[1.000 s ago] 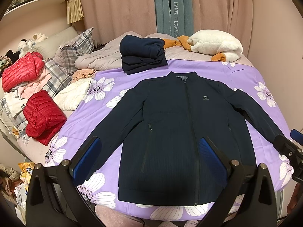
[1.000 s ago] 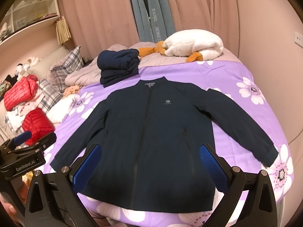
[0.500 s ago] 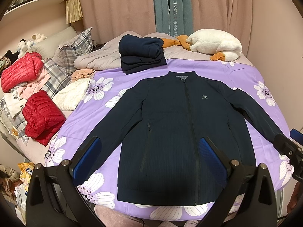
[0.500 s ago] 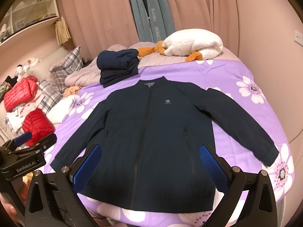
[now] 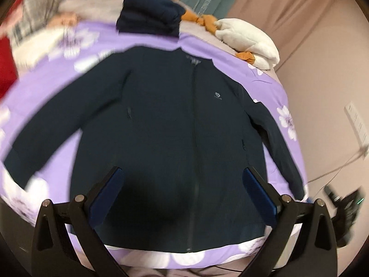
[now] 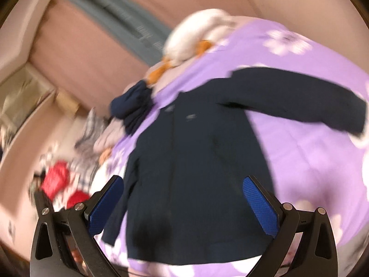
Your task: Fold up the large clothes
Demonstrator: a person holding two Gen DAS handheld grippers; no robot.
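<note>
My left gripper (image 5: 183,190) stands wide with nothing between its blue pads (image 5: 108,191), hanging over the lower half of the navy jacket (image 5: 175,127), which lies front up and zipped on the purple flowered bedspread (image 5: 274,92). The jacket's hem lies nearest to me, its collar points away, and its sleeves spread out to either side of my left gripper, the right-hand one running down toward the edge of the bed. Beyond the collar, far ahead of this gripper, sits a folded pile of dark blue clothes (image 5: 150,13), and ahead to the right a white plush bundle (image 5: 249,39) with orange cloth (image 5: 203,20) beside it. My right gripper (image 6: 183,196) is also wide and holds nothing; its view is tilted and smeared with blur. Under it the same jacket (image 6: 196,161) lies flat, one sleeve stretching away to the upper right across the bedspread (image 6: 311,161). To this gripper's left, off the jacket, I can make out red padded garments (image 6: 57,177) and some plaid fabric (image 6: 90,133), too blurred to tell more. Pink curtains (image 6: 96,57) hang behind the bed.
</note>
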